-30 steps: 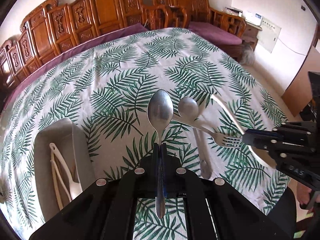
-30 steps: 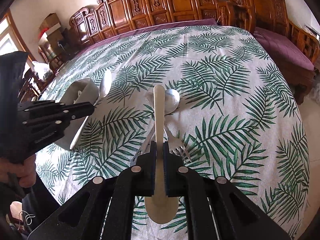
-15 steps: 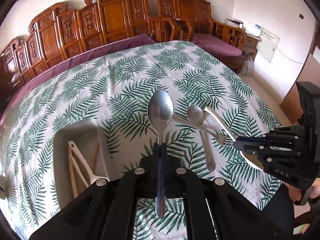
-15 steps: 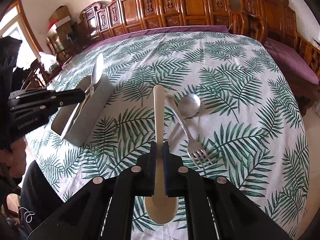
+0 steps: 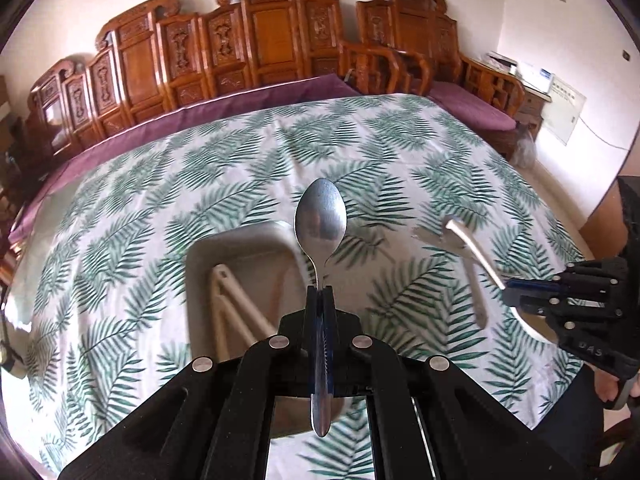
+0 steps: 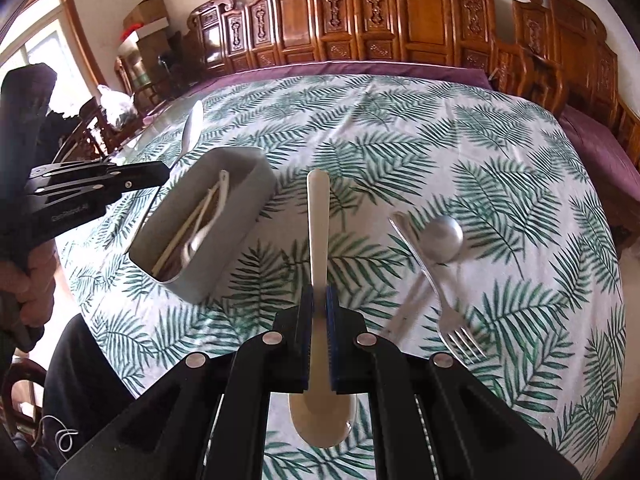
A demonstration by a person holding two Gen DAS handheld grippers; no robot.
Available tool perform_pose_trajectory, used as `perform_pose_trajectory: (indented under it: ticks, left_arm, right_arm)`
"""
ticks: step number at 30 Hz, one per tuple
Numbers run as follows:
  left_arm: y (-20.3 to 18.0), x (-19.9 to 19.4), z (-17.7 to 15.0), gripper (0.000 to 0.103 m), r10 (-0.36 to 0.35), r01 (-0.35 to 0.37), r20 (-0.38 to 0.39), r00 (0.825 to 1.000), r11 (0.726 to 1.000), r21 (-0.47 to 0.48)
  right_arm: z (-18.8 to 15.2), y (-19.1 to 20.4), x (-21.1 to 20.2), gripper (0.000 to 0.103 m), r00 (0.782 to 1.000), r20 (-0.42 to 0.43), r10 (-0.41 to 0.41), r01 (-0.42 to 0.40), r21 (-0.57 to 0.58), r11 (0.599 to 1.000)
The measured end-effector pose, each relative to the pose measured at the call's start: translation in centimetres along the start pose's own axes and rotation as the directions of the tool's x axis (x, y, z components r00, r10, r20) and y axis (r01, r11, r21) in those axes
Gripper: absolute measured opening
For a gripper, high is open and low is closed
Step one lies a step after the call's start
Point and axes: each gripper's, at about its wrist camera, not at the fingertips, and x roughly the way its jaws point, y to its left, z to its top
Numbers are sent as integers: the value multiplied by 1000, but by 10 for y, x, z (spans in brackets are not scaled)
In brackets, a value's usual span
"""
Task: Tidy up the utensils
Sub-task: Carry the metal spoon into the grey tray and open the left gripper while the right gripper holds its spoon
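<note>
**Two spoons held, one bin to hit**

Left gripper (image 5: 319,300) clamps my metal spoon (image 5: 320,224) above the grey bin (image 6: 224,224) near the table's left edge; right gripper (image 6: 319,300) pinches the white spoon (image 6: 318,216); fork (image 6: 436,280) lies loose; risk: thin handles pivoting, missing the bin.
</note>
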Motion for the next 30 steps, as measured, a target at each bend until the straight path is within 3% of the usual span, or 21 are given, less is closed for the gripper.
perform_pose_trajectory:
  ticks: [17, 30]
  left_arm:
    - [67, 23, -34, 2, 58, -64, -64, 996, 993, -99]
    - [77, 25, -35, 2, 32, -38, -53, 998, 991, -131]
  right_arm:
    - [15, 57, 15, 8, 1000, -22, 15, -17, -77, 997]
    - [22, 80, 29, 8, 999, -46, 19, -24, -105, 994]
